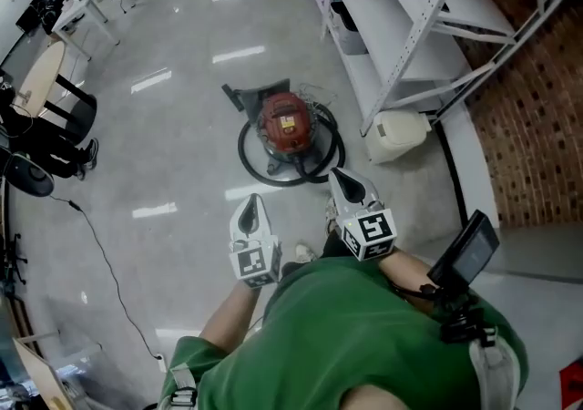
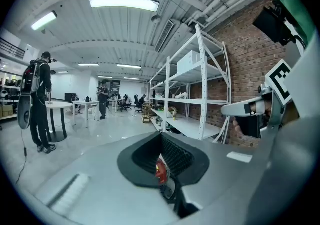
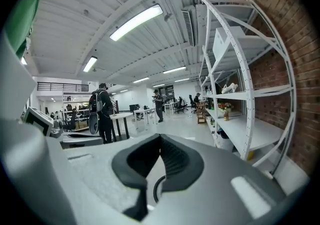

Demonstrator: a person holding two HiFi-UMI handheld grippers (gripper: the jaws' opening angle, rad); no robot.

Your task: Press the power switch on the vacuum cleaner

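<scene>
both grippers are held out in front of the person's green shirt [image 1: 364, 335], over a glossy grey floor [image 1: 173, 135]. the left gripper [image 1: 252, 206] has its jaws closed tip to tip with nothing between them. through the slit behind the tips its own view catches a sliver of red below. the right gripper [image 1: 342, 179] is likewise pressed together and empty, and a curve of black hose shows through its slit.

the vacuum cleaner [image 1: 286, 122] – a round red canister – sits on the floor ahead of both grippers and apart from them. its black hose [image 1: 250, 157] is coiled in a ring round the body, and a dark wedge-shaped floor nozzle [image 1: 248, 94] lies just beyond. in the head view the right gripper's tip comes close to the near edge of the hose ring; the left one is further back. the switch itself is too small to make out.

a white shelving rack [image 1: 401, 25] runs along the brick wall to the right, with a white bin [image 1: 398, 135] beneath it near the vacuum cleaner.
</scene>
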